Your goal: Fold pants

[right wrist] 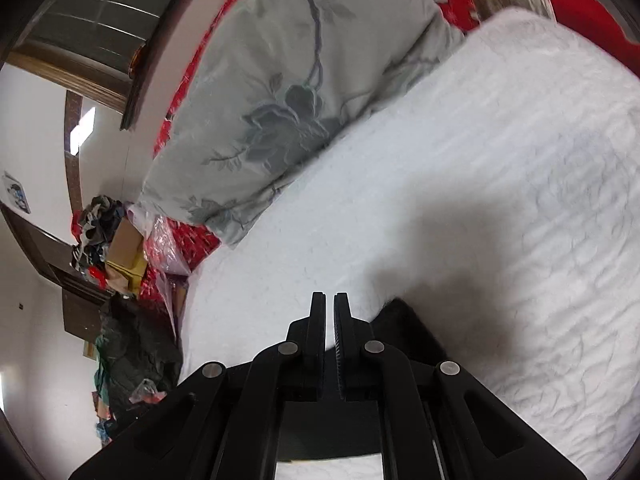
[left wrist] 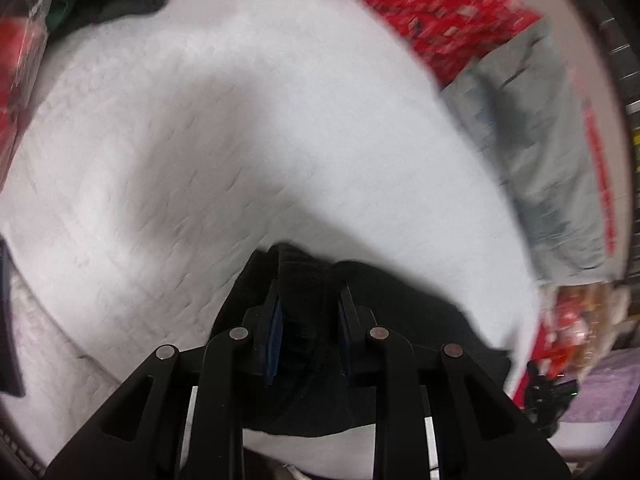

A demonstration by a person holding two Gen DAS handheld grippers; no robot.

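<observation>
The left gripper (left wrist: 308, 300) is clamped on a thick bunch of the black pants (left wrist: 400, 320), low in its frame over the white quilt (left wrist: 240, 140); that bulky wad could slip loose. The right gripper (right wrist: 329, 304) is nearly closed, and whether it pinches anything I cannot tell, so its corner might drop. Too little of the pants shows to judge their long axis or direction.

White quilted bedspread with bedding and clutter around it

The white quilted bedspread (right wrist: 460, 184) is the landmark: a grey pillow (right wrist: 288, 92) with a dark flower pattern lies along its far edge, on a red patterned blanket (left wrist: 444, 12). Off the bedspread's corner, a cardboard box (right wrist: 126, 246) sits beside crinkled plastic wrap (right wrist: 166, 248), with a dark heap of clothes (right wrist: 136, 352) below that.
</observation>
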